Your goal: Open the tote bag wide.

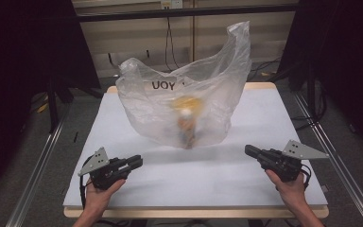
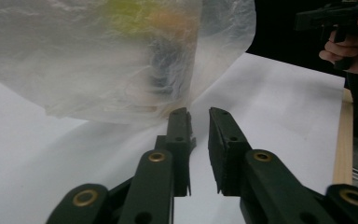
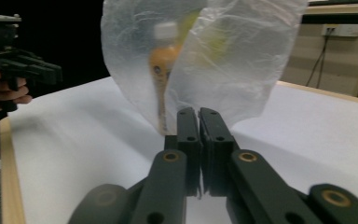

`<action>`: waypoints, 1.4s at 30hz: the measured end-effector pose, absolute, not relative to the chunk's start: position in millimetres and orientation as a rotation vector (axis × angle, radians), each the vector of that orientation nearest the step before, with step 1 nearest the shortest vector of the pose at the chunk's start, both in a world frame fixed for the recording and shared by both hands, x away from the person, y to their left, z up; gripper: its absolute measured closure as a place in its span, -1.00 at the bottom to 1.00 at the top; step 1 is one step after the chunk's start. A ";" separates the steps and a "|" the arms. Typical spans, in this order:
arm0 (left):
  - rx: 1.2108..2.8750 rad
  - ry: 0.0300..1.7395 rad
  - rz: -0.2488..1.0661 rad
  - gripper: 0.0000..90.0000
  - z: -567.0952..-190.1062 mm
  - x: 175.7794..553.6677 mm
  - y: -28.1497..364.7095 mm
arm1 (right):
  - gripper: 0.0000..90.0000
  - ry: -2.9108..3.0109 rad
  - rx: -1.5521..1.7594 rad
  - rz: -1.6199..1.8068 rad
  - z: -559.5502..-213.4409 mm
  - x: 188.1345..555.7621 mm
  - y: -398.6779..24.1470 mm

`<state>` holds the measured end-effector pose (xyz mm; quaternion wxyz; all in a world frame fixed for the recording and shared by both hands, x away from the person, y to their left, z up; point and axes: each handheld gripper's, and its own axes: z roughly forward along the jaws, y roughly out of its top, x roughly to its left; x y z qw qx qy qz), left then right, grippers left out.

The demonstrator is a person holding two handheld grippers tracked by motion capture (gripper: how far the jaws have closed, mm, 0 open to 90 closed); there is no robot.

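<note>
A translucent plastic bag [image 1: 189,94] with black letters printed on it stands at the middle of the white table [image 1: 269,118], its top open and raised. Inside it a bottle [image 1: 186,125] with a white cap and orange contents stands upright, with something yellow [image 1: 189,101] behind it. My left gripper [image 1: 136,162] is held near the front left, aimed at the bag, its jaws a narrow gap apart and empty [image 2: 198,112]. My right gripper [image 1: 248,151] is at the front right with its jaws pressed together [image 3: 199,111], short of the bag [image 3: 242,60] and bottle [image 3: 161,65].
The table has a wooden rim [image 1: 194,213] along the front. Black curtains [image 1: 23,71] hang on both sides. Metal rails [image 1: 38,165] run along the floor, and cables [image 1: 170,42] hang on the back wall. White tabletop lies between each gripper and the bag.
</note>
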<state>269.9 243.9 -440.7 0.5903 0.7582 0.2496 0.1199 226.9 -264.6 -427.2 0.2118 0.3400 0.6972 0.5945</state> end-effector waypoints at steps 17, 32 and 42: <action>1.791 0.524 0.176 1.00 -417.7 277.2 231.7 | 1.00 2.052 0.888 1.704 -397.4 248.2 -230.2; 1.778 0.469 0.175 1.00 -393.4 295.0 207.5 | 1.00 2.050 0.825 1.678 -364.4 275.5 -210.6; 1.765 0.438 0.188 1.00 -382.0 307.1 196.1 | 1.00 2.044 0.795 1.694 -347.0 288.8 -202.0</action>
